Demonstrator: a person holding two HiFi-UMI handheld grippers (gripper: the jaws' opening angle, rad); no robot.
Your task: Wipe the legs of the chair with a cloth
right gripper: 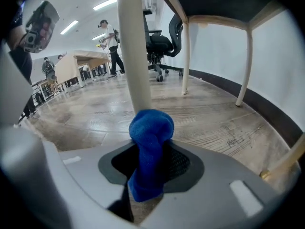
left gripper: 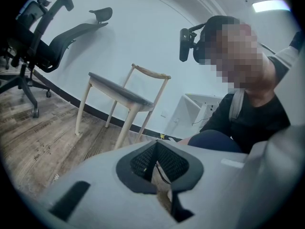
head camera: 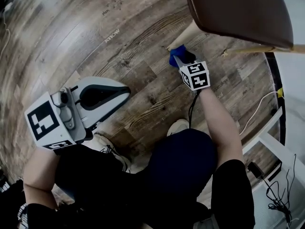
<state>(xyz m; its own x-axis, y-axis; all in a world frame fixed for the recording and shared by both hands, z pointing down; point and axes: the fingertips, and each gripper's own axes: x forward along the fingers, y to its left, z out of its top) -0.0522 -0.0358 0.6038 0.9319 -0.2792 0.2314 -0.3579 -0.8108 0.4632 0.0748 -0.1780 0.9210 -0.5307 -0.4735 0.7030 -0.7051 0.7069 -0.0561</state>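
Observation:
My right gripper (head camera: 182, 60) is shut on a bunched blue cloth (right gripper: 150, 147), which bulges out past the jaws. The cloth (head camera: 178, 55) presses against the lower part of a pale wooden chair leg (right gripper: 134, 51), close to the floor. In the head view that leg (head camera: 183, 35) slants down from under the dark brown chair seat (head camera: 238, 11). Two further legs (right gripper: 247, 66) of the same chair stand behind. My left gripper (head camera: 102, 95) hangs at the lower left, shut and empty, well away from this chair.
The floor is wood plank (head camera: 119, 42). The left gripper view shows another pale chair (left gripper: 125, 97) by the white wall and a black office chair (left gripper: 33, 42). White furniture and cables (head camera: 267, 142) lie at the right. The person's knee and shoe (head camera: 177, 126) are below the right gripper.

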